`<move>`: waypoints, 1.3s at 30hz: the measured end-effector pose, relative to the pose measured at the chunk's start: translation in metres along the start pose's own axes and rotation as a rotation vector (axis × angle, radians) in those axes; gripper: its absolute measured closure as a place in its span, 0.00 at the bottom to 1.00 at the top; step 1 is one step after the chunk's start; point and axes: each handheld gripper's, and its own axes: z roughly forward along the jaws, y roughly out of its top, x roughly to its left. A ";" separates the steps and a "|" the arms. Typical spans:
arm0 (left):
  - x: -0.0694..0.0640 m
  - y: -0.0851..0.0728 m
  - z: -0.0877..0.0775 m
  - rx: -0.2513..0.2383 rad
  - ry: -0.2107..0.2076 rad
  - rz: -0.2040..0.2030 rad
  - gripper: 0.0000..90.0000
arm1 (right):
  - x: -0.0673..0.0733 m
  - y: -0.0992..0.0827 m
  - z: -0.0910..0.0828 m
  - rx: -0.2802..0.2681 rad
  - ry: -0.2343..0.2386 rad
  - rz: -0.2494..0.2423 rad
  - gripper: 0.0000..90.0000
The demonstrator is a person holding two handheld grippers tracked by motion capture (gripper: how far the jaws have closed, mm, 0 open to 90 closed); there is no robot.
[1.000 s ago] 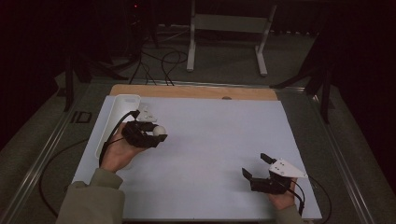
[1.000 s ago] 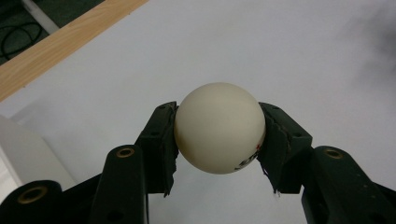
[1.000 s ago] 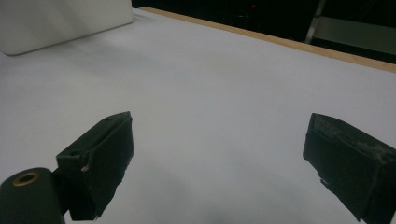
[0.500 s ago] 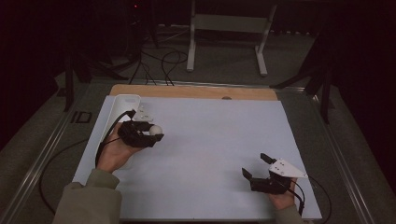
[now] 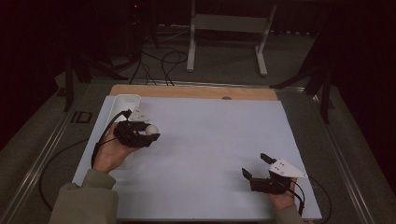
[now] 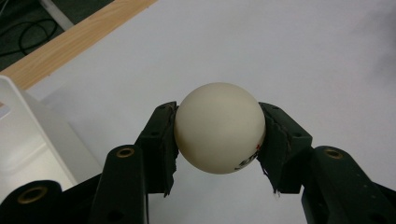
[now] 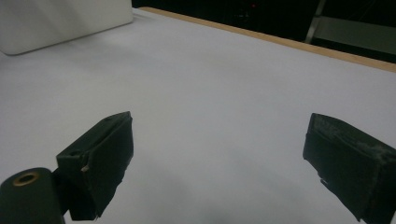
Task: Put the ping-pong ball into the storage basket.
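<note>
High view: left gripper (image 5: 148, 136) clamps the ball (image 5: 152, 129), tray (image 5: 122, 103) near at its 11 o'clock, right gripper (image 5: 259, 166) far off; left gripper view: ball (image 6: 220, 128) pinched between both pads; right gripper view: jaws wide, empty.

1. The bench (image 5: 196, 91) has a wooden top; a strip of bare wood shows along its far edge.
2. A white sheet (image 5: 210, 154) covers most of the bench surface.
3. A white tray (image 5: 122, 103) rests on the sheet at the far left corner.
</note>
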 end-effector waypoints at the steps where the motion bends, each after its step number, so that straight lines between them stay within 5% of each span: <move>1: 0.001 0.000 -0.001 0.001 0.003 0.000 0.57 | 0.000 0.000 0.000 0.000 0.000 0.000 0.09; 39: 0.021 -0.014 -0.020 -0.010 0.040 -0.005 0.57 | 0.000 0.000 0.000 0.000 0.001 0.000 0.09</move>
